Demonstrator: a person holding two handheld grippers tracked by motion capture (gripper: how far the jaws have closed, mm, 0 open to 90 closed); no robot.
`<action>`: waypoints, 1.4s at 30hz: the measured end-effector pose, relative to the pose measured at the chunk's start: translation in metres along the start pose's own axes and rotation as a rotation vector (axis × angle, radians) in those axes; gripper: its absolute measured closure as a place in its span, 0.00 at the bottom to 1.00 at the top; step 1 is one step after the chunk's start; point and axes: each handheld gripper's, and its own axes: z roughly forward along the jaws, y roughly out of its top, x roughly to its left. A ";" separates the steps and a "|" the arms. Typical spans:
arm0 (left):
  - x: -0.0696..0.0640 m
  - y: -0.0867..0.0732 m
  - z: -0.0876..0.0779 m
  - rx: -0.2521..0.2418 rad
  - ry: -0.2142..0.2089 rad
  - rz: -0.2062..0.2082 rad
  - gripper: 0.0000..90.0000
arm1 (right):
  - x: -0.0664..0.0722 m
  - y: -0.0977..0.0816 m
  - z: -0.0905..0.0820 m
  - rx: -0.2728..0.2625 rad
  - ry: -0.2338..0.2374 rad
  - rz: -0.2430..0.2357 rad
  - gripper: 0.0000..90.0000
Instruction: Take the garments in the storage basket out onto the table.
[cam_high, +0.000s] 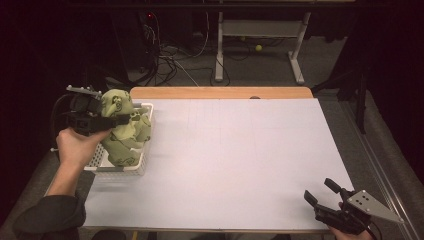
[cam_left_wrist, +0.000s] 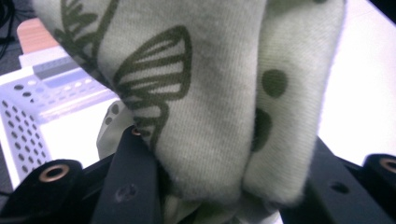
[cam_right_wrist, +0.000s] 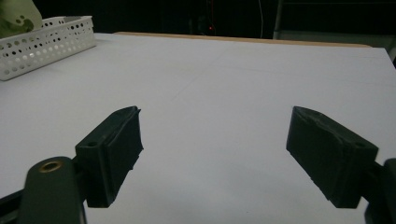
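Right tool (cam_high: 320, 192), near edge of the table (cam_high: 240, 160): jaws spread wide, nothing between them, resting idle at the right corner. Left tool (cam_high: 117, 119), far left: jaws part-closed and clamped on a bunched fold of the pale green printed cloth (cam_high: 125, 132); in the left gripper view the fabric (cam_left_wrist: 205, 107) bulges between both jaws. The cloth hangs from the grip, its lower end inside the white perforated basket (cam_high: 142, 165). Step in hand, judged: lifting the cloth out of the basket. The next move calls for raising it clear of the rim, then carrying it over the open table.
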 end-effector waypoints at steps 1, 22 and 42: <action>-0.002 0.002 -0.001 -0.002 -0.006 0.005 0.69 | 0.000 0.000 0.000 0.000 0.000 0.000 0.20; -0.049 0.028 0.003 -0.021 -0.105 0.112 0.69 | 0.000 0.000 0.000 -0.001 0.006 0.003 0.21; -0.086 0.043 0.023 -0.027 -0.188 0.171 0.68 | -0.001 0.000 0.000 0.001 0.012 0.003 0.21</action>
